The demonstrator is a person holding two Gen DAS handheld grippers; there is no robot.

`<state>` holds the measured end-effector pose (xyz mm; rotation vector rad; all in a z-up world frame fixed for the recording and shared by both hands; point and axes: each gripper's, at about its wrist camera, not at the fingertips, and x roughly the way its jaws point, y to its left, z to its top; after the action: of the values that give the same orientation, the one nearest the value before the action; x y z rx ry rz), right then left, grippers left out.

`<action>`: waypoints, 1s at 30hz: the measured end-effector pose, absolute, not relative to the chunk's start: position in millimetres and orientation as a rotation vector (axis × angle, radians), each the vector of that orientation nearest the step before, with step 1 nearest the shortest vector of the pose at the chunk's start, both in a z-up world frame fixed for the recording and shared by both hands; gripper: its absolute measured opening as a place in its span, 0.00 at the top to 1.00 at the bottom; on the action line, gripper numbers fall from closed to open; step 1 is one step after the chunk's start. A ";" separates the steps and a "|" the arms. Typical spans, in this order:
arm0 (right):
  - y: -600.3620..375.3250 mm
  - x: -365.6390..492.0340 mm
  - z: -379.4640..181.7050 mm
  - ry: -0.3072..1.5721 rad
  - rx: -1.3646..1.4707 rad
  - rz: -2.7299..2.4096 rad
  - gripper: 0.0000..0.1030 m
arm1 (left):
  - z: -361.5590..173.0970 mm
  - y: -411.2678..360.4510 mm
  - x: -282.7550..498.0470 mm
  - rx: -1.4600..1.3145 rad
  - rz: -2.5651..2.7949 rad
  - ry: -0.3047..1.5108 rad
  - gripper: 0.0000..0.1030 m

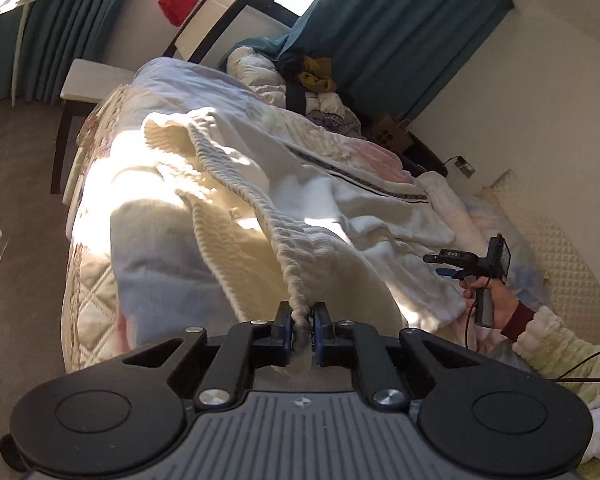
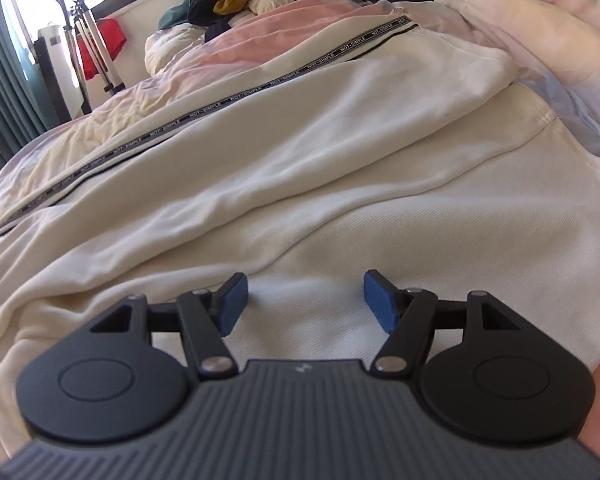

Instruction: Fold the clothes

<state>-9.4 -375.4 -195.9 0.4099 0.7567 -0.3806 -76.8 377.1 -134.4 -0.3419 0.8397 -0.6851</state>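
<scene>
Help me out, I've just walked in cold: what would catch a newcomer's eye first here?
Probably the left claw, shut on the ribbed hem of a cream garment and lifting it off the bed in bright sun. Next, the right claw, open just above the same white cloth, near its black lettered stripe. Beyond lies a heap of clothes by the teal curtains.

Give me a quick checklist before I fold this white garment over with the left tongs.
1. Left tongs gripping the ribbed hem: ok, shut on it.
2. Right tongs free: ok, open, empty, over the white garment.
3. Right tongs touching the cloth: cannot tell.
4. Garment lying flat: not ok, wrinkled and bunched.
5. Black lettered stripe straight: ok, mostly.
6. Clothes pile clear of garment: ok.
</scene>
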 end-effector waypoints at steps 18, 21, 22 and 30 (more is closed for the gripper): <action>-408.0 -62.3 -155.0 0.627 0.613 -0.365 0.36 | -133.5 377.0 -174.6 -0.950 -0.125 0.667 0.19; -415.1 -67.8 -150.7 0.595 0.629 -0.362 0.36 | -130.8 361.6 -173.1 -1.067 -0.094 0.684 0.17; -417.8 -68.9 -150.4 0.589 0.639 -0.365 0.36 | -131.6 355.1 -170.5 -1.103 -0.088 0.692 0.17; -455.9 -88.2 -143.3 0.504 0.805 -0.390 0.35 | -154.7 296.9 -120.2 -1.274 0.120 0.789 0.16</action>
<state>-88.2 -455.9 -143.3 0.8046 0.5045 -0.3900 -120.2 296.9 -154.7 -1.2741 0.7891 0.1204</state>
